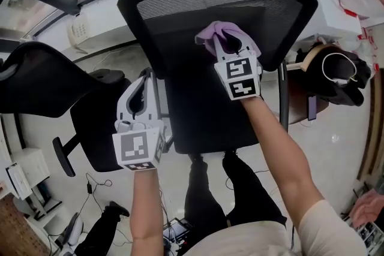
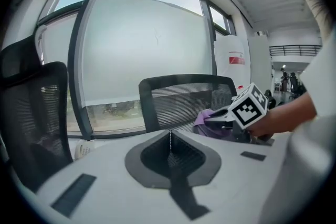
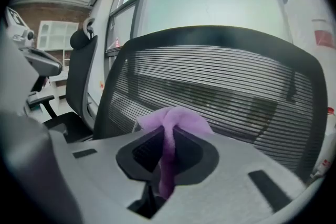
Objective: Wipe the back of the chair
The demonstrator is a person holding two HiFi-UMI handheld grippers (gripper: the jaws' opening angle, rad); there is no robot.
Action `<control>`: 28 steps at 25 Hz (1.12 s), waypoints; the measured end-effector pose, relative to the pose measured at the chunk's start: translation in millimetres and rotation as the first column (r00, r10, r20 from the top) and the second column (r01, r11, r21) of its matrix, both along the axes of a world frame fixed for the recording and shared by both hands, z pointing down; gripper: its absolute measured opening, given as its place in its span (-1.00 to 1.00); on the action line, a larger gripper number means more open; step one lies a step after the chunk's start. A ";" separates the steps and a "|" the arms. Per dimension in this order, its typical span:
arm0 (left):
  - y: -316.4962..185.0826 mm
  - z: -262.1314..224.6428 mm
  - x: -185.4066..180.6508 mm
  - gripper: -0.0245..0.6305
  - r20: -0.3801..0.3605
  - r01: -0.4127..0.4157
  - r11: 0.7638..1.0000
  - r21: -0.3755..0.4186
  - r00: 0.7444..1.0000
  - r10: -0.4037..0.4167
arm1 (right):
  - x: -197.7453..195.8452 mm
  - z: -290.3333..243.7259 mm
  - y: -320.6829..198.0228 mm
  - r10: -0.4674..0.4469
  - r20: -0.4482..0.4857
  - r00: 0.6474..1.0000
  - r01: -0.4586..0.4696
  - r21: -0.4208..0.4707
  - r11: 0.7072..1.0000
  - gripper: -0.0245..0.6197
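Right tongs (image 1: 231, 44) clenched on purple cloth (image 1: 219, 30), cloth bunched against black mesh chair back (image 1: 180, 6) near its top, left tongs (image 1: 144, 80) pressed together on nothing, low beside the back's left edge, second black chair (image 1: 36, 84) further left

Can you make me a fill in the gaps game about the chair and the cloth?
The right gripper is shut on a cloth coloured ___. The left gripper is shut and holds ___. The chair with the mesh back is coloured ___.
Missing words: purple, nothing, black.
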State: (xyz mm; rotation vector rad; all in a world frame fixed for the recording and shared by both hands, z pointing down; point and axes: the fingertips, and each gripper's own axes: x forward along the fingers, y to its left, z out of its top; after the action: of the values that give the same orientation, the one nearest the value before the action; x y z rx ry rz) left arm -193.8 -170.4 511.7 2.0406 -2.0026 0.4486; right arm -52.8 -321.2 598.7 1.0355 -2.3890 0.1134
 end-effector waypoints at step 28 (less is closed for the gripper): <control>53.4 -91.2 -64.7 -0.89 0.037 0.012 0.997 0.074 0.999 -0.014 | -84.7 -95.7 86.0 -0.180 -0.022 0.983 0.180 -0.001 0.984 -0.81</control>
State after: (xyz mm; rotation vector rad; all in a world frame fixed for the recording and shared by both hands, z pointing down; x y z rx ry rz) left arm -258.5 -117.0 420.5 2.0755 -2.0827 0.4198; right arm -137.5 -235.2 503.0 0.8119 -2.4499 0.0359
